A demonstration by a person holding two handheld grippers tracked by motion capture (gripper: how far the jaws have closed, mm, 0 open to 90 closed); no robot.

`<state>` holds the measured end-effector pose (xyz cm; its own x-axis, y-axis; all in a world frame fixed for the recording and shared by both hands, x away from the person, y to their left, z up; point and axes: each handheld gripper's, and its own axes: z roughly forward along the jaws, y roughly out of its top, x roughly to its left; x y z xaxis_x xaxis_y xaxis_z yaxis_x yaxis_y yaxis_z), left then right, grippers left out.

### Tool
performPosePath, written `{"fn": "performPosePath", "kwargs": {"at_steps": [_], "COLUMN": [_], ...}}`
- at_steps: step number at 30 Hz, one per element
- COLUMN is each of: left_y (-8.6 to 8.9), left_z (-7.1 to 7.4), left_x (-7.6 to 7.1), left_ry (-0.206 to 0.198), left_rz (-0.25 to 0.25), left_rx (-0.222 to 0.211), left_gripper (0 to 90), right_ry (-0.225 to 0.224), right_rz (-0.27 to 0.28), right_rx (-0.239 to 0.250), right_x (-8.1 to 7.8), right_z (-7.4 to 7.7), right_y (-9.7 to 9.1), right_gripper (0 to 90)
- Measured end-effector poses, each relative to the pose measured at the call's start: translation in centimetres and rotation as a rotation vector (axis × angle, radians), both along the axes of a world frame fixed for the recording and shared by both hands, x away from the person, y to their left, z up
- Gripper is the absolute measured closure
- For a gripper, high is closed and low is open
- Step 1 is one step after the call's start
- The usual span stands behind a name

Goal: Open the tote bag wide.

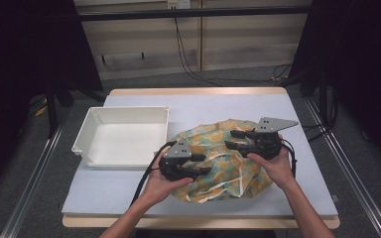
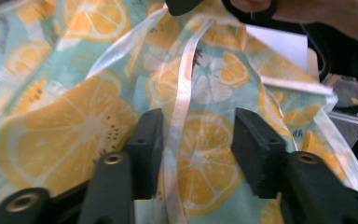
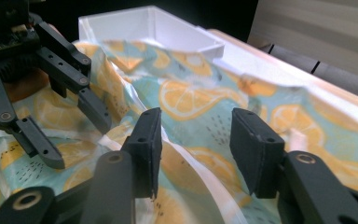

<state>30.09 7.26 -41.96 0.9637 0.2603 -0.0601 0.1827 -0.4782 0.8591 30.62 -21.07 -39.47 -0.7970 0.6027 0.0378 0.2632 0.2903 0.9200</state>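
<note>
Working nearest first, I have my left gripper [image 1: 204,164] spread over the cloth's [image 1: 213,144] pale ribbon trim [image 2: 182,100], pinching nothing; my right gripper [image 1: 232,139] is spread too. Heaped mid-table beside the white bin [image 1: 124,134], it looks light, limp, slippery; I'd grab that trim.

An empty white tray [image 1: 123,135] sits on the grey table mat [image 1: 228,101].

Thin printed cloth [image 1: 223,158] with satiny ribbon trim [image 2: 182,93]; seemingly matt plastic tray [image 1: 124,136].
</note>
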Motion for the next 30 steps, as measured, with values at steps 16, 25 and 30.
{"fn": "performPosePath", "kwargs": {"at_steps": [16, 25, 30], "left_y": [-0.3, 0.0, 0.6], "left_z": [-1.5, -1.0, -0.5], "left_x": [0.0, -0.3, -0.1], "left_ry": [0.007, 0.018, -0.002], "left_rz": [0.002, -0.014, 0.013], "left_rx": [0.066, 0.026, 0.008], "left_gripper": [90.0, 85.0, 72.0], "right_ry": [0.053, 0.055, 0.037], "right_rz": [0.002, -0.016, -0.051], "right_rx": [-0.112, -0.093, -0.057], "right_x": [0.8, 1.1, 1.3], "right_z": [-2.6, -3.0, -2.3], "right_y": [1.1, 0.5, -0.7], "right_gripper": [58.6, 90.0, 90.0]}}
